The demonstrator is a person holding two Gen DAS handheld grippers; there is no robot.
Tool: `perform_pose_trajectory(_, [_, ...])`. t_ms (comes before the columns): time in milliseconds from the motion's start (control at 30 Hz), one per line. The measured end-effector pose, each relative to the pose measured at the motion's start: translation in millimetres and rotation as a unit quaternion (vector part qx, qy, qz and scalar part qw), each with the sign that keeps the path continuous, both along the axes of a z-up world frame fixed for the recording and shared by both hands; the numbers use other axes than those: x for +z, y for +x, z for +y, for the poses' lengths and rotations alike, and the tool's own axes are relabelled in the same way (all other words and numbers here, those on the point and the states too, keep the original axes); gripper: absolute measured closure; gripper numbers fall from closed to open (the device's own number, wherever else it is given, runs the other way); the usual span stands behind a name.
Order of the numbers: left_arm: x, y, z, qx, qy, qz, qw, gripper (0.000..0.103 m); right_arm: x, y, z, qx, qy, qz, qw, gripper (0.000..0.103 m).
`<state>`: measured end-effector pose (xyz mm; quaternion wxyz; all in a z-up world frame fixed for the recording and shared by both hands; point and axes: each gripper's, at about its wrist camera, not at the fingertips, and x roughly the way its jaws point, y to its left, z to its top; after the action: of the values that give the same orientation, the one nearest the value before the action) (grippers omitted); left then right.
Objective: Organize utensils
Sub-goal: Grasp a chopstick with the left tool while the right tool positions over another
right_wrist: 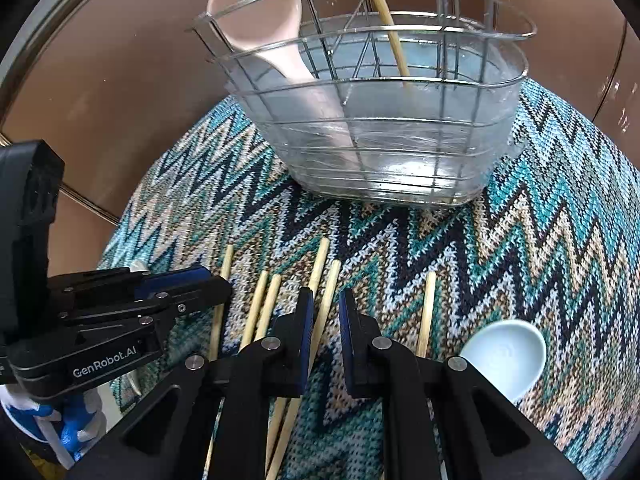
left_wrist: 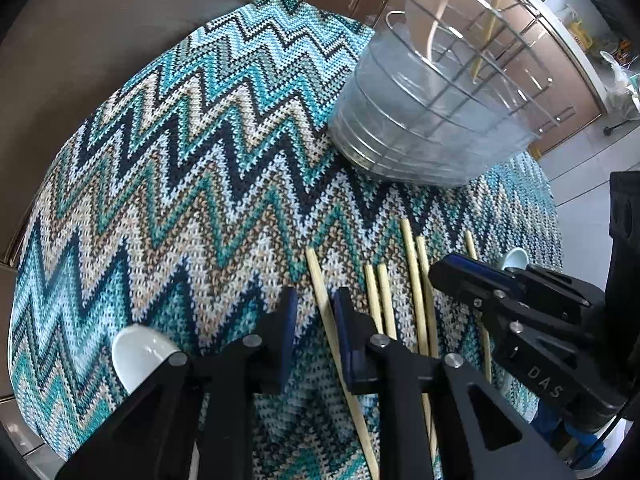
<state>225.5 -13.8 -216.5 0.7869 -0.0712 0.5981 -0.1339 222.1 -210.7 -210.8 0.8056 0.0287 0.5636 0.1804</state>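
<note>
Both tools, left and right, stand narrowly open above chopsticks, gripping nothing.

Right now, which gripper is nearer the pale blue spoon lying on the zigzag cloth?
The right. The right gripper sits just left of the pale blue spoon. The left gripper is farther left, beyond the wooden chopsticks.

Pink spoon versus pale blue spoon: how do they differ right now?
The pink spoon stands in the wire basket, bowl up and leaning; the pale blue spoon lies on the zigzag mat outside it. The pink one looks sorted, the blue one not yet. Both are smooth, round-bowled spoons.
</note>
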Motion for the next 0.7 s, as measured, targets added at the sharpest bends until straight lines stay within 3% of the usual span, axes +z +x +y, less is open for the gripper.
perform_pose_trajectory(367, [-11,13,-26,-0.009,0.024,0.002,0.9997,0.088,-16,16,23,0.011,-0.02,0.011,1.0,0.09])
perform_pose_trajectory(700, [-15,12,-30,-0.007,0.021,0.003,0.9998,0.089,-18,23,35,0.021,-0.013,0.025,0.999,0.089])
